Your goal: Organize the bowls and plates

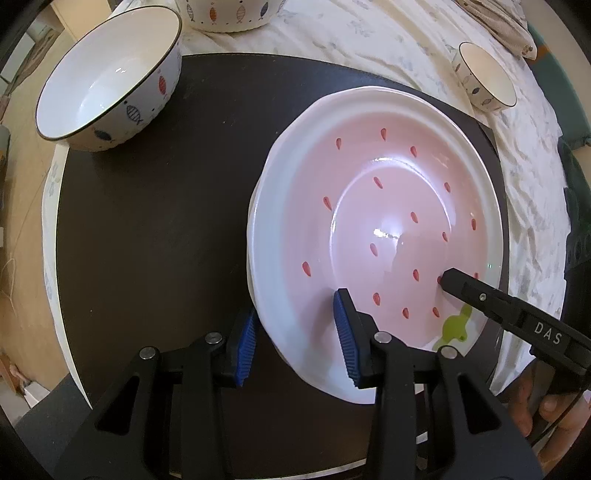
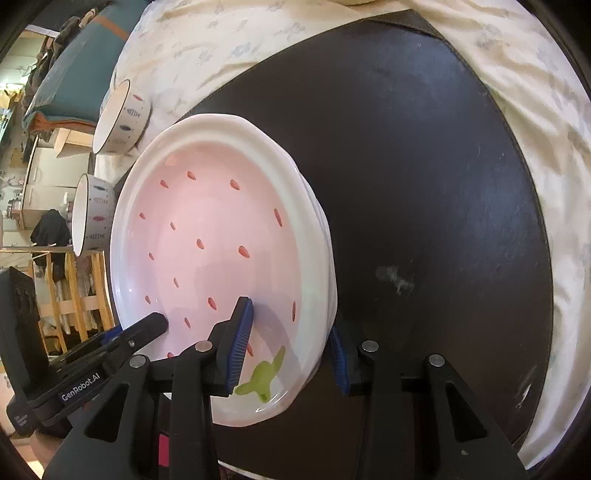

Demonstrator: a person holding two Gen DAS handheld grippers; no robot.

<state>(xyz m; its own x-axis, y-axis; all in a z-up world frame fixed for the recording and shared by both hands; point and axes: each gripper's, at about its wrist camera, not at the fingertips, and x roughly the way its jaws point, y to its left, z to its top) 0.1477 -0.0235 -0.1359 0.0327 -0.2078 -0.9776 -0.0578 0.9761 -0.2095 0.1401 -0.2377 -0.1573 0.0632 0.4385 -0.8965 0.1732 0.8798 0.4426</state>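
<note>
Both grippers straddle the rim of the same strawberry plate (image 1: 380, 221). The left gripper (image 1: 297, 338) has its blue pads (image 1: 345, 339) spread wide, one under the outside of the near-left rim and one inside the pink well, with a gap between pad and china on the inner side, so it is not clamped. The right gripper (image 2: 290, 345) does the same at the plate's near-right rim by the green leaf mark: one pad inside, one outside, parted wider than the rim is thick. Whether either pad actually touches the plate I cannot tell.

The plate, pink with red seed marks and a white border, sits on the right half of a dark round mat (image 1: 155, 221), and a second white rim shows just beneath it on the left side, so it seems to rest on another plate.

On the far-left edge of the mat stands a large white fish-pattern bowl (image 1: 110, 74), upright. Beyond it, on the cream floral cloth (image 1: 369, 40), is another fish-pattern bowl (image 1: 229, 14), partly cut off by the frame. A small fish-pattern bowl (image 1: 485, 75) stands on the cloth far right of the plate.
</note>
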